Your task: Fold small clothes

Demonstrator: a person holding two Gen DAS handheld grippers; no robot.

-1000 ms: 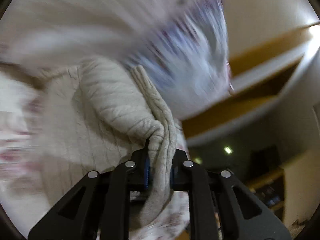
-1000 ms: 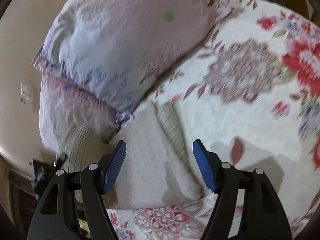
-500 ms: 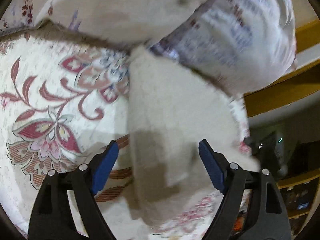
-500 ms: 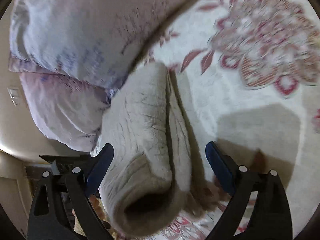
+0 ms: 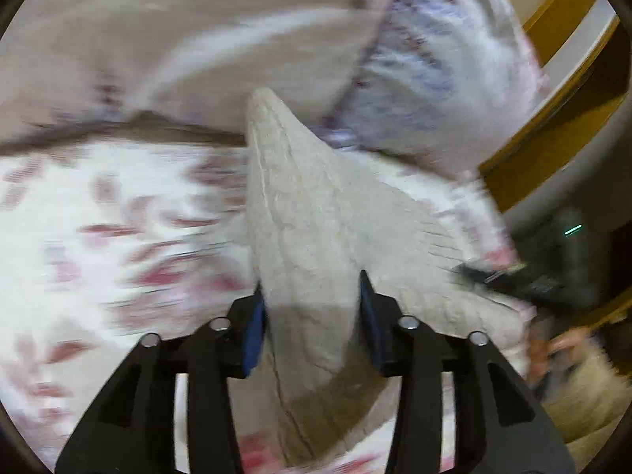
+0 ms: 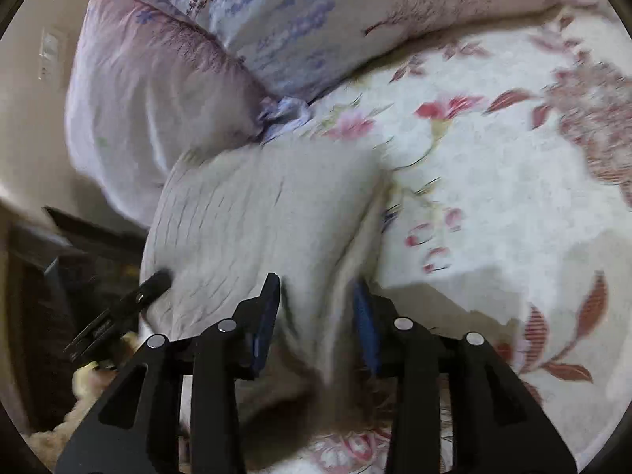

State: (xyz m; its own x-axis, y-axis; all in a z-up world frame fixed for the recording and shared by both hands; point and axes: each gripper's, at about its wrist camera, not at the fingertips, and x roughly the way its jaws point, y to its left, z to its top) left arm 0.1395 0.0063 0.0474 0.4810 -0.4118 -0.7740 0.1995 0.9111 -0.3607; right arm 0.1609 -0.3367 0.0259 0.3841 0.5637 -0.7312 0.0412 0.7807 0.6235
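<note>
A folded beige knit garment (image 5: 312,213) lies on the floral bedspread (image 5: 98,217), its far end against the pillows. My left gripper (image 5: 312,316) has its blue pads narrowed around the garment's near edge, cloth filling the gap. In the right wrist view the same garment (image 6: 252,213) lies by the bed's edge, and my right gripper (image 6: 316,312) has its pads narrowed around a raised fold of it. The left gripper's black fingers (image 6: 154,282) show at the garment's far left corner.
Two pale lilac floral pillows (image 6: 158,79) sit behind the garment, also in the left wrist view (image 5: 446,59). The bed's edge drops off beside the garment to dark furniture (image 5: 568,252). A wooden headboard rail (image 5: 553,118) runs at the right.
Both grippers were wide open over the garment half a second ago; both have closed in on folds of it. A second ago the left held a bunched edge of it.
</note>
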